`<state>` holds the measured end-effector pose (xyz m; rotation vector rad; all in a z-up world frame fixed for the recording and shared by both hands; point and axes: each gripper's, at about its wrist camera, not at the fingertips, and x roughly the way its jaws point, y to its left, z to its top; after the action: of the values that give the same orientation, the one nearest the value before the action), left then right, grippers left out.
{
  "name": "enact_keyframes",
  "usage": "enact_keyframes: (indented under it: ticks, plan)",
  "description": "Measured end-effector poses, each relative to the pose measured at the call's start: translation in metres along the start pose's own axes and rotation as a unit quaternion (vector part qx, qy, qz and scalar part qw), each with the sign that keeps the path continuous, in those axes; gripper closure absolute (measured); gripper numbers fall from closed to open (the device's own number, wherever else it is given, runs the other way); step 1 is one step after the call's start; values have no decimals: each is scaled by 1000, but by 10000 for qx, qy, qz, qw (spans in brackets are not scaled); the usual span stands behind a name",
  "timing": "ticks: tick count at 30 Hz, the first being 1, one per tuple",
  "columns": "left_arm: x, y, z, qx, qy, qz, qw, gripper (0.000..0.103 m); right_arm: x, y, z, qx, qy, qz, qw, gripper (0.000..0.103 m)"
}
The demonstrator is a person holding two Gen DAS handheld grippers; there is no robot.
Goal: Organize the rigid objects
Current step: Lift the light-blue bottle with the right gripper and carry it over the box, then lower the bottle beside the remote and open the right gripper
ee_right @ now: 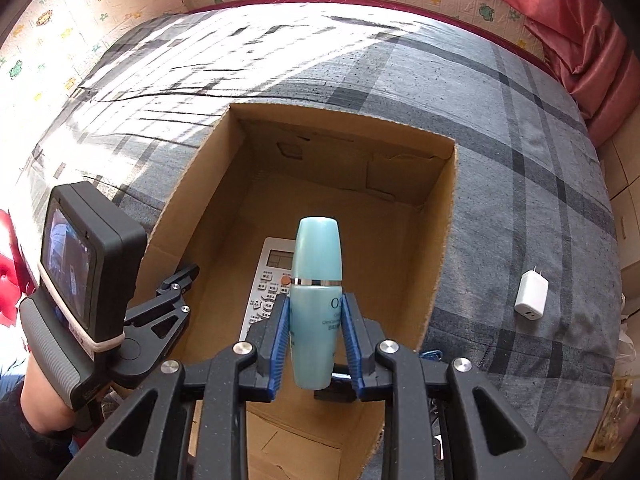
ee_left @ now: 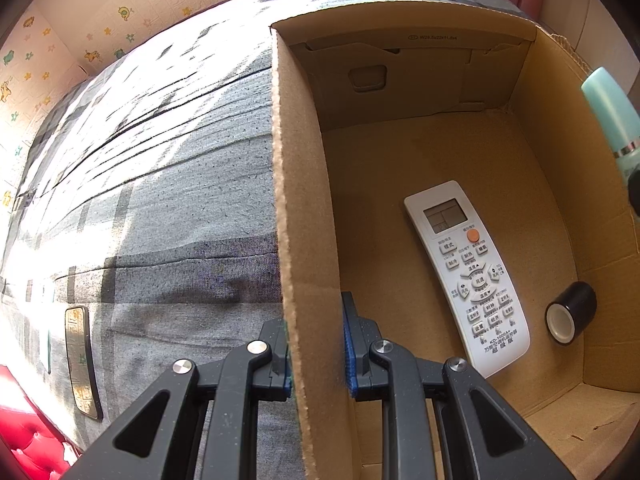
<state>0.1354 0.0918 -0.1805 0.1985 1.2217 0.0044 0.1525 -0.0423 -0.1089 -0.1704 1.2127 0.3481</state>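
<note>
An open cardboard box (ee_left: pixel 304 208) (ee_right: pixel 440 248) sits on a grey plaid bedspread. My left gripper (ee_left: pixel 316 344) is shut on the box's left wall, one blue pad on each side of it. Inside the box lie a white remote control (ee_left: pixel 468 276) (ee_right: pixel 264 288) and a small black tape roll (ee_left: pixel 570 312). My right gripper (ee_right: pixel 316 320) is shut on a teal bottle (ee_right: pixel 316 296) and holds it over the box, above the remote. The same bottle (ee_left: pixel 612 120) shows at the right edge of the left wrist view.
A white charger plug (ee_right: pixel 531 293) lies on the bedspread (ee_right: pixel 520 160) right of the box. A gold-framed flat object (ee_left: pixel 82 360) lies on the bed left of the box. A person's hand and the left gripper's camera unit (ee_right: pixel 76 276) stand at the box's left side.
</note>
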Motion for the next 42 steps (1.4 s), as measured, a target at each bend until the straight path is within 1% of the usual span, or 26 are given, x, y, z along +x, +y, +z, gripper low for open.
enact_keyframes:
  ticks: [8,12,20,30,34,37,38,40,42]
  plan:
    - [0,0,0,0,-4,-3,10000,82,35,10,-3,70,227,-89,9997,76]
    - [0,0,0,0,-4,-2,10000,82,52,9,-5,186,375,-45,9991,76]
    - [0,0,1,6,-8,-2,10000,82,78,12,-9,181,566,-276,9979,76]
    - [-2,-2,0,25,-19,16,10000,82,89,15,-10,203,612,-291,9975,76]
    - [-2,-2,-1,33,-21,22,10000,82,88,16,-10,204,585,-265,9977,76]
    - [-3,-1,-2,43,-20,31,10000,82,80,14,-10,167,560,-244,9980,75]
    - [-3,-1,-2,40,-19,29,10000,82,78,16,-10,129,554,-236,9981,73]
    - [-2,-1,-2,34,-13,29,10000,82,75,17,-10,112,521,-220,9983,64]
    - [-2,-2,-2,33,-15,22,10000,82,71,16,-10,128,463,-187,9987,57]
